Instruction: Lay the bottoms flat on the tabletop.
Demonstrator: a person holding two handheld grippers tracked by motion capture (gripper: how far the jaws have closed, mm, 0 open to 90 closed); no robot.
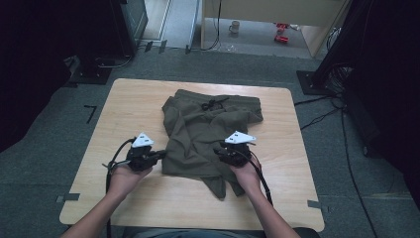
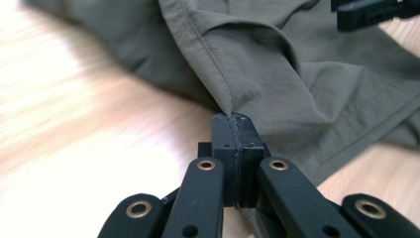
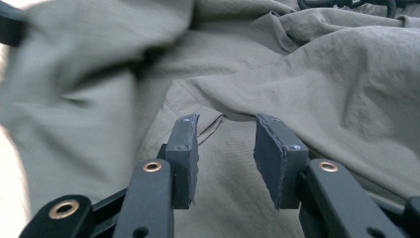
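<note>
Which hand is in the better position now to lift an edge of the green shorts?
Left. The left tool is already shut on the hem of the shorts; the right tool stands open over the cloth, gripping nothing.

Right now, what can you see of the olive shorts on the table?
The olive shorts lie crumpled and partly folded mid-table, thin woven fabric, black drawstring at the far waistband. The left gripper is shut on a seamed edge fold; the right gripper stands open over the cloth, a fold just ahead.
</note>
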